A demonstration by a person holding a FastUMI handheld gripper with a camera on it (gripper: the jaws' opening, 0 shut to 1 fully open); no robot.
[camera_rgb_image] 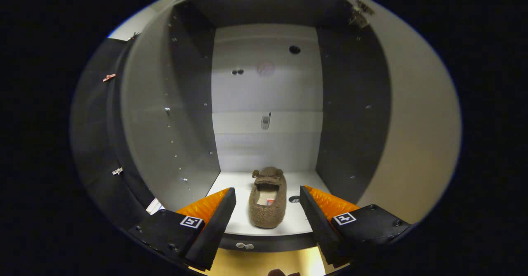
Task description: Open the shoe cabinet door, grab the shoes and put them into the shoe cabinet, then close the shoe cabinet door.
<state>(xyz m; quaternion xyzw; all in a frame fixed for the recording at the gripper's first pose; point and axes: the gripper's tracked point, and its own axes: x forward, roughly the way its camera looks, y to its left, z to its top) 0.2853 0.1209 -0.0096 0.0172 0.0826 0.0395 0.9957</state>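
Observation:
A brown fuzzy slipper [267, 198] lies on the white bottom shelf [291, 218] inside the open shoe cabinet, toe pointing toward the back wall. My gripper [267, 206] stands open in front of the cabinet, its two fingers spread on either side of the slipper and not touching it. The slipper's heel end sits near the shelf's front edge, between the fingertips. The cabinet door [412, 144] is swung open to the right of the opening.
Dark side panels [350, 115] flank the cabinet's white back wall [266, 98], which has a small metal fitting at mid height. The left panel [165, 123] is pale grey. A yellowish floor [264, 263] shows below the shelf's front edge.

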